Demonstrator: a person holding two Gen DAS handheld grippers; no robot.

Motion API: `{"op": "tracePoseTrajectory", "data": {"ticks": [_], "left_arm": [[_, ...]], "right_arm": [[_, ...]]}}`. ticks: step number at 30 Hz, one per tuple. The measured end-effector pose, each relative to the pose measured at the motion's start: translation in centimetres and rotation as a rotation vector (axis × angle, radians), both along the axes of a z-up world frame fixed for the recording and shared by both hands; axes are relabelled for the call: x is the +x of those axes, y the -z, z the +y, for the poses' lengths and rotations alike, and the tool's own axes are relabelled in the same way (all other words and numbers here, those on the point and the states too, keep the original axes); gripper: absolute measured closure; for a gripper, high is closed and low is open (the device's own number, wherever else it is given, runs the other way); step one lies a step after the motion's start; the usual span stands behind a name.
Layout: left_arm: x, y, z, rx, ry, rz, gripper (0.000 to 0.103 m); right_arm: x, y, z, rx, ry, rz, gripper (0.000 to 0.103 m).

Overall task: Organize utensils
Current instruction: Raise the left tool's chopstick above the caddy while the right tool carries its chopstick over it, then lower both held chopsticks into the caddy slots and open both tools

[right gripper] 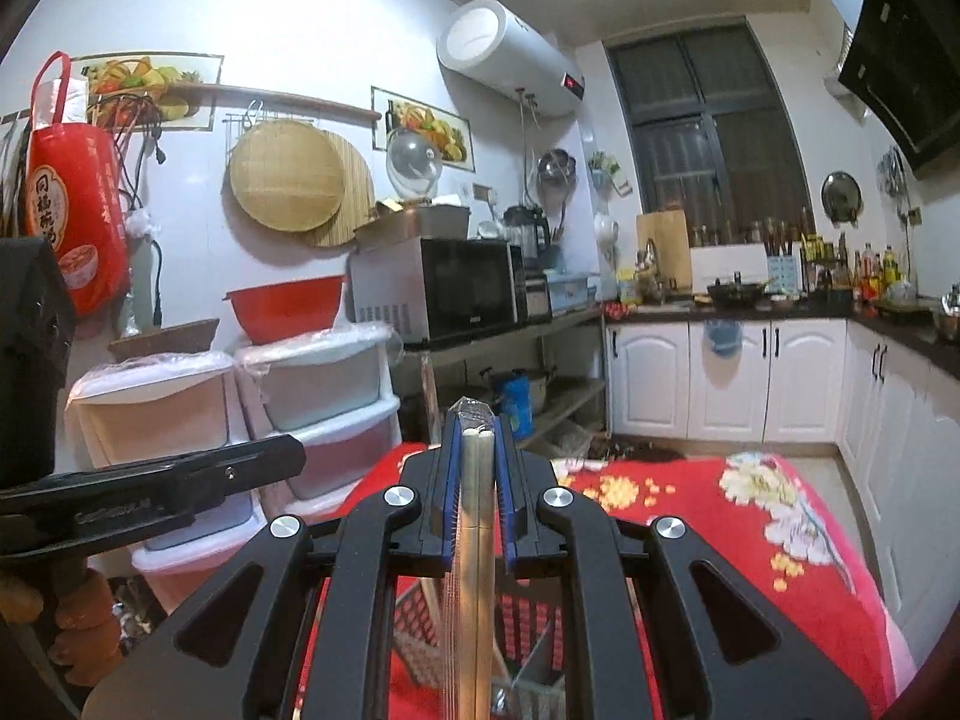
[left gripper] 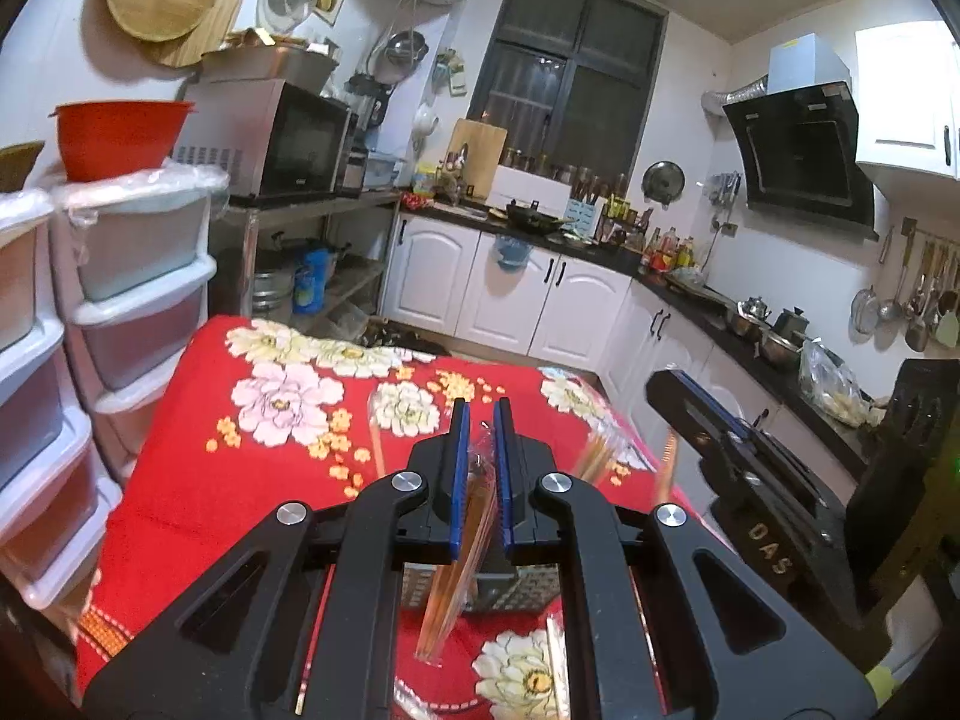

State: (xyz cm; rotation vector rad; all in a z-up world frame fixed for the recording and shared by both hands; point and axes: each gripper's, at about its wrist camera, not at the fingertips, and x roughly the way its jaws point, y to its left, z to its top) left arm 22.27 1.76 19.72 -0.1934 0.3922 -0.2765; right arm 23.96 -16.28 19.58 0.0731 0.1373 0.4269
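Observation:
My left gripper [left gripper: 480, 414] is shut on a clear plastic packet of brown chopsticks [left gripper: 456, 564], which hangs down between the blue pads over the red flowered tablecloth [left gripper: 198, 480]. In the right wrist view my right gripper [right gripper: 477, 420] is shut on a wrapped bundle of pale chopsticks [right gripper: 477, 498] that stands upright between its pads, its wrap poking out above the tips. A grey perforated basket [left gripper: 528, 591] [right gripper: 414, 606] sits on the cloth below both grippers. The right gripper [left gripper: 666, 387] shows at the right of the left wrist view, with blurred sticks beneath it.
White plastic drawer units [left gripper: 138, 276] with a red bowl [left gripper: 120, 135] on top stand left of the table. Beyond are a microwave [right gripper: 456, 288] on a metal rack, white cabinets [left gripper: 528, 294] and a crowded dark counter [left gripper: 774, 360] along the right wall.

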Motion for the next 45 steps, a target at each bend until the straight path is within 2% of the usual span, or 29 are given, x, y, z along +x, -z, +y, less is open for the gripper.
{"op": "tracePoseTrajectory", "data": {"ticks": [14, 22, 27, 34, 45], "left_arm": [[2.7, -3.2, 0.5, -0.010, -0.038, -0.080, 0.100], [3.8, -3.5, 1.3, -0.074, -0.057, -0.126, 0.100], [4.4, -3.1, 1.0, -0.075, -0.071, -0.138, 0.100], [6.5, -1.3, 0.9, -0.081, -0.086, -0.105, 0.100], [8.5, 2.1, 1.1, -0.101, -0.088, -0.078, 0.100]], "right_arm": [[3.7, -1.3, 1.5, 0.018, 0.024, -0.053, 0.092], [5.7, -1.2, 2.0, 0.052, 0.059, -0.083, 0.092], [7.0, -0.8, 2.7, 0.043, 0.078, -0.112, 0.092], [8.9, 0.0, 3.1, 0.043, 0.105, -0.123, 0.092], [10.6, 3.5, 3.3, -0.005, 0.150, -0.104, 0.092]]}}
